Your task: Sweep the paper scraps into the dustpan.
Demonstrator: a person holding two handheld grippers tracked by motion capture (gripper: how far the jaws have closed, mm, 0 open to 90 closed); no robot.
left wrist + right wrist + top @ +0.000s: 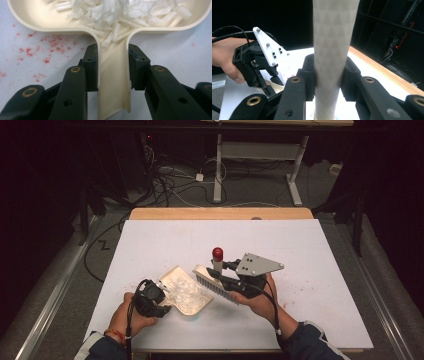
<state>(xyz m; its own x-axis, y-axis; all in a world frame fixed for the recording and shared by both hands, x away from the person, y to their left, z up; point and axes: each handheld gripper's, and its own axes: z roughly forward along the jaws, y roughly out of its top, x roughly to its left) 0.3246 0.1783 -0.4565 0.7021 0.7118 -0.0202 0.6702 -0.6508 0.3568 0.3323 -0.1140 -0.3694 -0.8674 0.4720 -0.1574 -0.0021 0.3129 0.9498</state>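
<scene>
Near the white worktop's (300, 250) front edge, the left gripper (113, 71) clamps the cream plastic dustpan's (186, 290) handle. Just right of the shred-filled pan, the right gripper (329, 75) grips the cream, red-capped brush's (216, 279) handle, bristles angled toward the pan.

a white-topped table (165, 240) with a wooden far edge (220, 213) stands in a dark room. cables (170, 180) sprawl across the grey floor (65, 270) beyond it, near a white-legged desk frame (260, 155). red specks dot the tabletop.
</scene>
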